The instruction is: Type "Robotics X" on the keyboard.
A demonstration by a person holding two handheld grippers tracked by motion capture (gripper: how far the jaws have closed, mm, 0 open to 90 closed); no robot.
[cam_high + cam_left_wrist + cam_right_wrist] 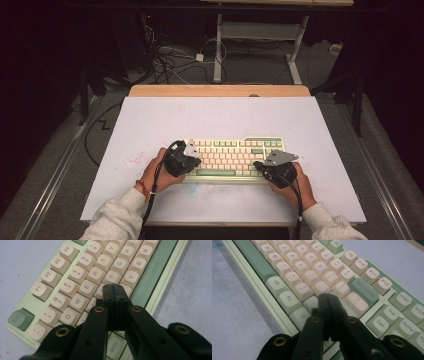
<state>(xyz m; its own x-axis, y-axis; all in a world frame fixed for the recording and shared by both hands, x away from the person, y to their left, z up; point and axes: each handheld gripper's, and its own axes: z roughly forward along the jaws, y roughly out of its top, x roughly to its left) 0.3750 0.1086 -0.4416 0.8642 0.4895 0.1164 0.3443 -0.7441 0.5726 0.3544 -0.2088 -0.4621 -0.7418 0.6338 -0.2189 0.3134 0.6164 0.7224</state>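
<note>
The keyboard [232, 159] lies flat on the white table [150, 125], near my edge of it, with the green space bar [216, 173] toward me. My left gripper [115, 287] has its jaws pressed together with nothing between them, and its tip hangs over the letter keys around D and C, at the left part of the board. My right gripper [328, 297] is also closed and empty; it is over the keys just beside Backspace [364, 291], at the right part. I judge the step is typing with closed tips. The next move needs a short, straight press on one key only, without touching its neighbours.
</note>
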